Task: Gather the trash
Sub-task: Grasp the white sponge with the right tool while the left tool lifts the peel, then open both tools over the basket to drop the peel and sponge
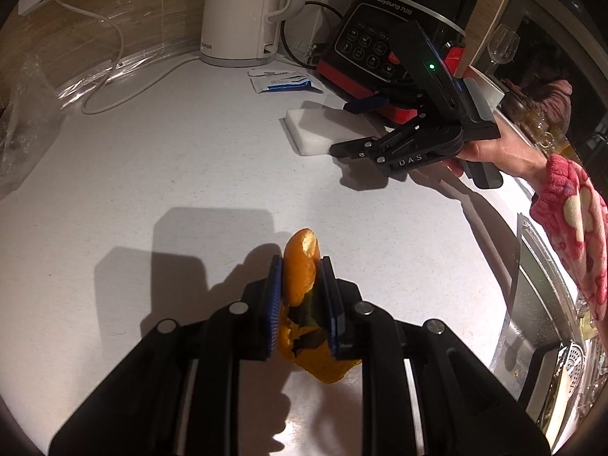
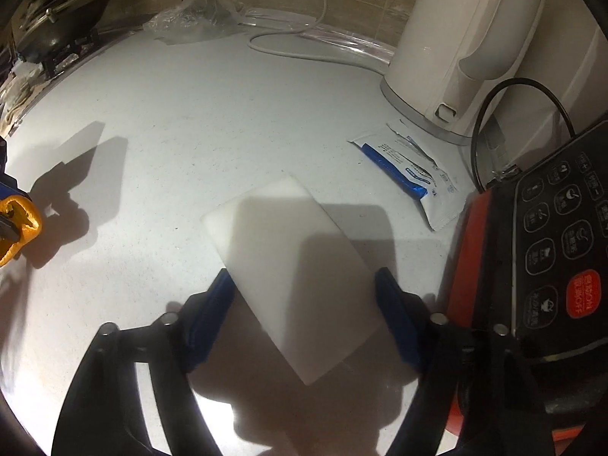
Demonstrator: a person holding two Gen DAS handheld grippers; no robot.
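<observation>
An orange fruit peel (image 1: 302, 254) is pinched between the blue pads of my left gripper (image 1: 300, 266), which is shut on it just above the white counter (image 1: 152, 174). The same peel (image 2: 22, 212) shows at the left edge of the right wrist view. A white foam block (image 2: 281, 235) lies flat on the counter between the fingers of my right gripper (image 2: 304, 281), whose pads meet its two long sides. In the left wrist view, a hand in a pink sleeve holds the right gripper (image 1: 338, 150) down on the foam block (image 1: 311, 129).
A torn blue-and-white wrapper (image 2: 410, 178) lies by the white kettle (image 2: 456, 49). A black-and-red blender base (image 2: 551, 250) stands right of the block. Clear plastic bag (image 2: 197, 11) and white cord (image 2: 296, 49) lie at the back. A sink (image 1: 551, 326) borders the counter's right.
</observation>
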